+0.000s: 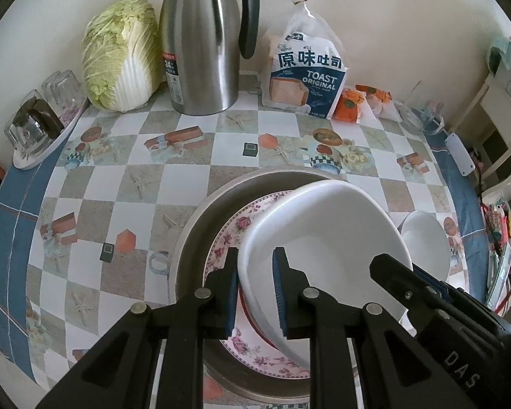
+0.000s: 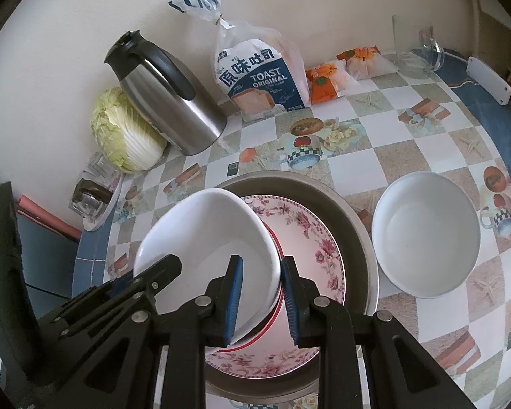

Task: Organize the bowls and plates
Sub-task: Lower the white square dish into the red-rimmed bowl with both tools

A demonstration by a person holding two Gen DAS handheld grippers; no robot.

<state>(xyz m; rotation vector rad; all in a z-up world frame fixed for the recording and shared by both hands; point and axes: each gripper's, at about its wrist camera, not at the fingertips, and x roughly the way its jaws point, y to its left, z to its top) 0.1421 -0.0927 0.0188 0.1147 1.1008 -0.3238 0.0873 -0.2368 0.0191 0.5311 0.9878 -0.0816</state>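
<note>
A white bowl (image 1: 327,248) (image 2: 207,235) tilts over a red-rimmed bowl (image 2: 276,310) that sits on a floral plate (image 1: 228,242) (image 2: 310,238) inside a metal pan (image 1: 201,235) (image 2: 344,204). My left gripper (image 1: 255,289) straddles the white bowl's left rim, jaws a little apart around it. My right gripper (image 2: 260,296) straddles its right rim, jaws a little apart; it also shows in the left wrist view (image 1: 408,286). A second white bowl (image 2: 426,235) (image 1: 426,238) stands on the table right of the pan.
At the back stand a cabbage (image 1: 119,54), a steel thermos jug (image 1: 204,47), a toast bag (image 1: 306,68), orange snack packets (image 1: 351,102) and a glass mug (image 2: 415,47). Upturned glasses on a tray (image 1: 37,126) sit at the far left.
</note>
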